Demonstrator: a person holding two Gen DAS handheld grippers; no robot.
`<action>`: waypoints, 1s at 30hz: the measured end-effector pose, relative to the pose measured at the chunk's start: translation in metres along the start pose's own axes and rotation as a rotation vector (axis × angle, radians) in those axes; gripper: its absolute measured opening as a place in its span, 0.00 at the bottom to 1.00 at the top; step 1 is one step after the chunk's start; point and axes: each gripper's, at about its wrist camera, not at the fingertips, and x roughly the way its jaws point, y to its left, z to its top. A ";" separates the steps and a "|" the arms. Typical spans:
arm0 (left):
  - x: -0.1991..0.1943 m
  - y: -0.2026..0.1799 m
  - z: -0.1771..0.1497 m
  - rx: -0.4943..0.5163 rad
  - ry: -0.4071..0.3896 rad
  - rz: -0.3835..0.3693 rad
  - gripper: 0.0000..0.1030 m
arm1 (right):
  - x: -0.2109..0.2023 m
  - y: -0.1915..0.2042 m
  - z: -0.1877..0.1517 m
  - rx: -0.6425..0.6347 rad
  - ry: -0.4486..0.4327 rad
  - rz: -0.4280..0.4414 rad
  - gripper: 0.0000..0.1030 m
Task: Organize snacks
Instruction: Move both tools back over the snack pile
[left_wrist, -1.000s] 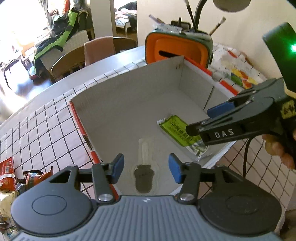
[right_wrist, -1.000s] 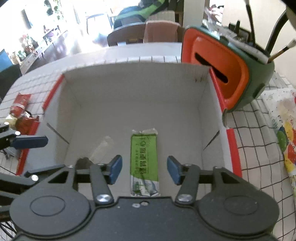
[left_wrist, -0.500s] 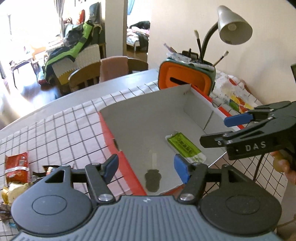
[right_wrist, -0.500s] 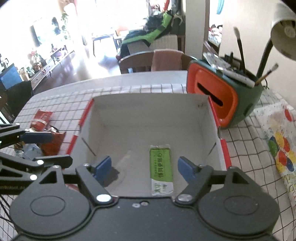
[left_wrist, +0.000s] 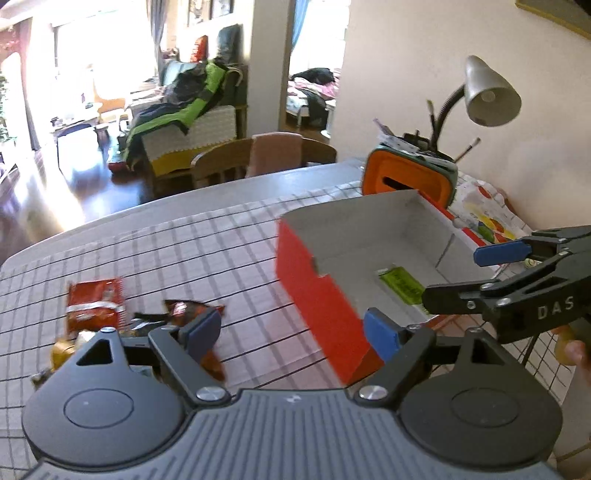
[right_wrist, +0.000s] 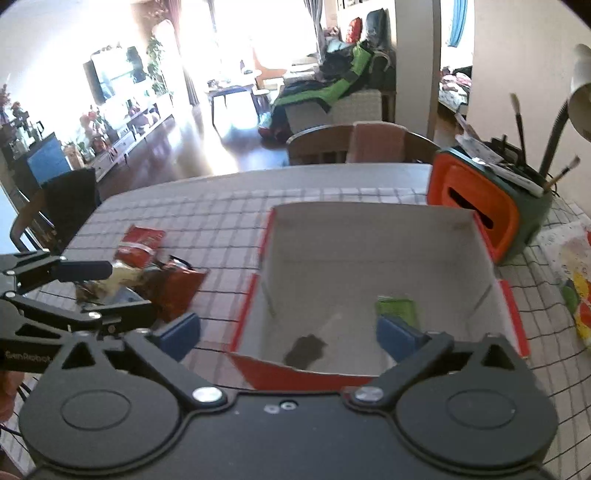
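Observation:
A box, red outside and white inside (left_wrist: 317, 314) (right_wrist: 369, 236), stands on the checked tablecloth. A green snack packet (left_wrist: 400, 284) (right_wrist: 395, 306) lies flat on its floor. To the left of the box is a pile of loose snacks: a red packet (left_wrist: 94, 302) (right_wrist: 142, 243) and a dark reddish one (left_wrist: 184, 308) (right_wrist: 177, 288). My left gripper (left_wrist: 291, 332) (right_wrist: 107, 291) hangs over the cloth between pile and box, its jaws opening with nothing between them. My right gripper (right_wrist: 288, 334) (left_wrist: 469, 275) hovers above the box's near wall, also opening and empty.
An orange-and-green holder with brushes (left_wrist: 406, 181) (right_wrist: 476, 206) stands just behind the box, under a desk lamp (left_wrist: 487, 92). A colourful printed sheet (left_wrist: 487, 218) (right_wrist: 576, 280) lies to the right. A wooden chair (left_wrist: 258, 158) is at the table's far edge.
Both grippers have pulled back and up out of the box with jaws spreading wider. The left view has swung left toward the snack pile. The green packet stays in the box.

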 end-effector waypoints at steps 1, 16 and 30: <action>-0.004 0.007 -0.003 -0.006 -0.006 0.006 0.84 | 0.000 0.006 0.000 -0.002 -0.003 0.004 1.00; -0.043 0.119 -0.044 -0.098 -0.027 0.113 0.93 | 0.040 0.101 -0.003 0.001 0.044 -0.015 1.00; -0.024 0.221 -0.072 -0.189 0.045 0.241 0.93 | 0.118 0.145 0.013 0.071 0.085 -0.086 1.00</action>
